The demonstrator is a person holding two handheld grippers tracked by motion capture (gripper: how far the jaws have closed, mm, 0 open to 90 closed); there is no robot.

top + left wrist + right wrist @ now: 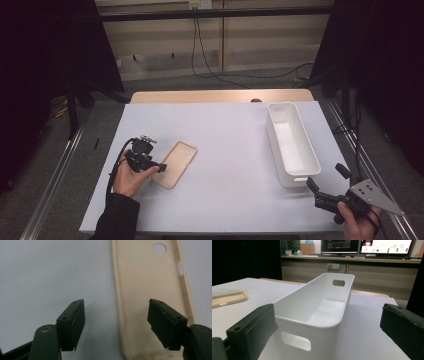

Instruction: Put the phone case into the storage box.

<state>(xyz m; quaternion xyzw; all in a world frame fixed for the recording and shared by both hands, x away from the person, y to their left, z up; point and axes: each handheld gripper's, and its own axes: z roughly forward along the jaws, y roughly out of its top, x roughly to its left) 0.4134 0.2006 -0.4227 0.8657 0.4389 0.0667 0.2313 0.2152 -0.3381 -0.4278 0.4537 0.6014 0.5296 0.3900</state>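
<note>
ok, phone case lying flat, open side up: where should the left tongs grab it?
Probably the raised long side wall at the case's near end. The phone case lies flat with its hollow up, so that thin rim is the one pinchable part. The left tongs already straddle that wall from above, one pad inside, one on the table; come straight down.

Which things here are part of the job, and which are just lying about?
In the job:
- beige phone case, one long edge between the open left claw jaws
- white bin, in front of the open right claw

Lying about:
- cables on the floor
- monitors on the far counter
</note>
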